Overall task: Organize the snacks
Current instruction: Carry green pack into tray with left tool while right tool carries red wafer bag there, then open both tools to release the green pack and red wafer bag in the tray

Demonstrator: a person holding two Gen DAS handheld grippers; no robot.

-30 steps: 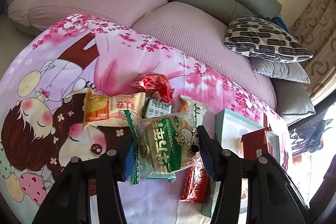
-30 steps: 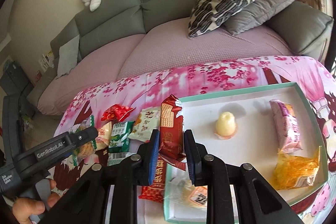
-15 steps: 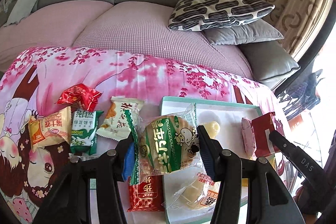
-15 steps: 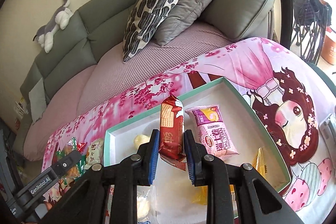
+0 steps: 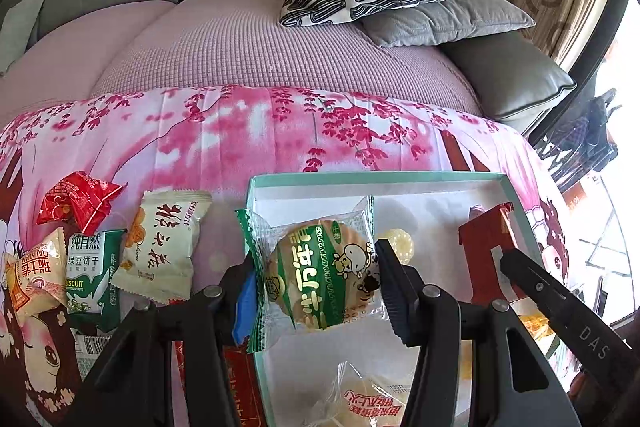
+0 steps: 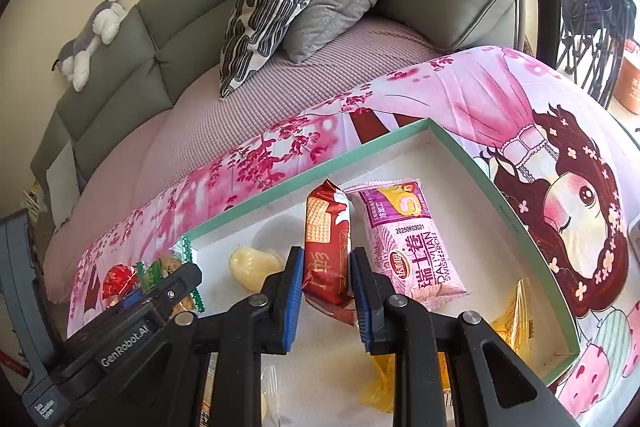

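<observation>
Snacks are being sorted from a loose cluster on the cartoon-print cloth (image 5: 248, 143) into the teal-rimmed tray (image 5: 360, 178), and both grippers carry one each. The left gripper (image 5: 316, 287) is clamped on the green biscuit pack (image 5: 320, 279), its pads pressing the pack's two sides, so the flat printed face hangs toward the camera above the tray's left part. Held by its edges like this, the round biscuit inside probably escapes being crushed. The right gripper (image 6: 326, 291) is clenched on the red wafer pack (image 6: 326, 247), pinching its lower half so the pack stands upright over the tray floor, just beside the pink Swiss roll pack (image 6: 412, 247) already lying there. That upright hold seems meant to slot it down next to the roll rather than on top of it.

A pale jelly cup (image 6: 252, 263) and a yellow wrapper (image 6: 516, 311) also lie in the tray, with bare white floor between them, which leaves room for both carried packs. Still outside, left of the tray, are a cream pack (image 5: 164, 251), a green-and-white biscuit pack (image 5: 90, 275), a red wrapped sweet (image 5: 76, 201) and an orange pack (image 5: 34, 275), grouped close together. By my reckoning the task is around halfway, with both packs ready to be set down.
</observation>
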